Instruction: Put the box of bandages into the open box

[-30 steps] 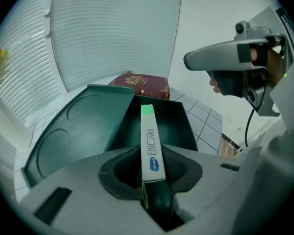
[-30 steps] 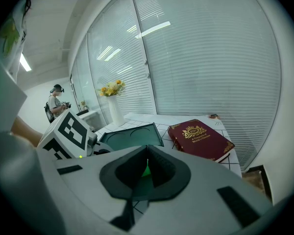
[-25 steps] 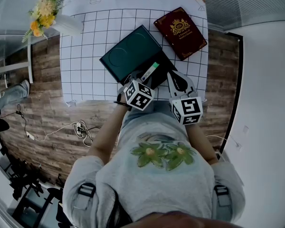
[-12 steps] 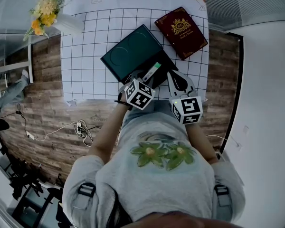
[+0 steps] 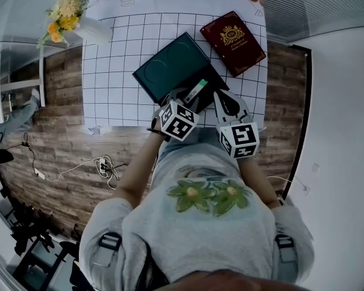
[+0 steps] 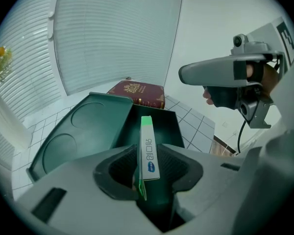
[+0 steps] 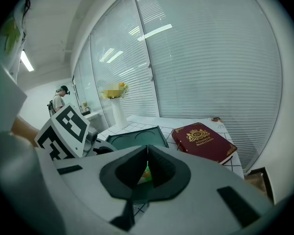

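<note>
- Left tool (image 6: 149, 168): jaws pinch the box of bandages (image 6: 146, 136) by its flat faces, holding it on edge at frame centre, over the open box (image 6: 169, 131).
- Right tool (image 7: 147, 151): jaws pressed together, empty, at centre right of the head view.
- Recommended: lower the narrow edge well inside the dark cavity, clear of the open lid (image 6: 78, 131) at left, before spreading the jaws.

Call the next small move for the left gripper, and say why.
Probably ease the left gripper down and slightly forward, then open it. Its jaws are shut on the box of bandages, held on edge, with its green end over the dark cavity of the open box, beside the laid-back lid. It looks above the rim, not yet inside. The right gripper is shut and empty.
</note>
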The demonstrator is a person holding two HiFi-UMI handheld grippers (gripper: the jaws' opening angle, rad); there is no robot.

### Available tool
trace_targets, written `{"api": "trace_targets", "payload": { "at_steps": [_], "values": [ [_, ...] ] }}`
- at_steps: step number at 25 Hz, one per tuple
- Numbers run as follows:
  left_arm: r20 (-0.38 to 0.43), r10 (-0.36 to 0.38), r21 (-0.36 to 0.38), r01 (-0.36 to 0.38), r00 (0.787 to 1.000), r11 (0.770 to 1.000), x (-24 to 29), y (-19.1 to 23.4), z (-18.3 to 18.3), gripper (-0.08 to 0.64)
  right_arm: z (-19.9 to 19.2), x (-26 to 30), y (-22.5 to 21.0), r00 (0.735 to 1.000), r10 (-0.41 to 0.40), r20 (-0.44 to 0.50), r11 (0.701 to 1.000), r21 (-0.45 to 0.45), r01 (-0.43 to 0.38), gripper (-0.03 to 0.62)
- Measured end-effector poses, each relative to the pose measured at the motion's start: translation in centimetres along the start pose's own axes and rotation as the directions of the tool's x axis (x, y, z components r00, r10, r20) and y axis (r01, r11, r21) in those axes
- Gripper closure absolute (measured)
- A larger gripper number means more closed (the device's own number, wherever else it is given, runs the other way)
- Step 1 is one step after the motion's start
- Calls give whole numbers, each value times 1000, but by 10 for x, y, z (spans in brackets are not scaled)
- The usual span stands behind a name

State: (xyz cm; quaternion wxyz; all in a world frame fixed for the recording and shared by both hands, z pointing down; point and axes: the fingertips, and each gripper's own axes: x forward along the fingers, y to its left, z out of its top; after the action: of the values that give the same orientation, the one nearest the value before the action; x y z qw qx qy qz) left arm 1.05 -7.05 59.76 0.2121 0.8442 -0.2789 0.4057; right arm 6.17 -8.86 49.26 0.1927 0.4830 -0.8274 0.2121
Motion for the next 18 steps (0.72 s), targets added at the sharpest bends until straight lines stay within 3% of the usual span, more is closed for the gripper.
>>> {"api": "trace_targets", "payload": {
  "at_steps": [18],
  "values": [
    [168,86,-65,-76,982,995,-55,-10,22,448,2,-30,25,999,14,52,1000,-12,-13,581]
  ]
}}
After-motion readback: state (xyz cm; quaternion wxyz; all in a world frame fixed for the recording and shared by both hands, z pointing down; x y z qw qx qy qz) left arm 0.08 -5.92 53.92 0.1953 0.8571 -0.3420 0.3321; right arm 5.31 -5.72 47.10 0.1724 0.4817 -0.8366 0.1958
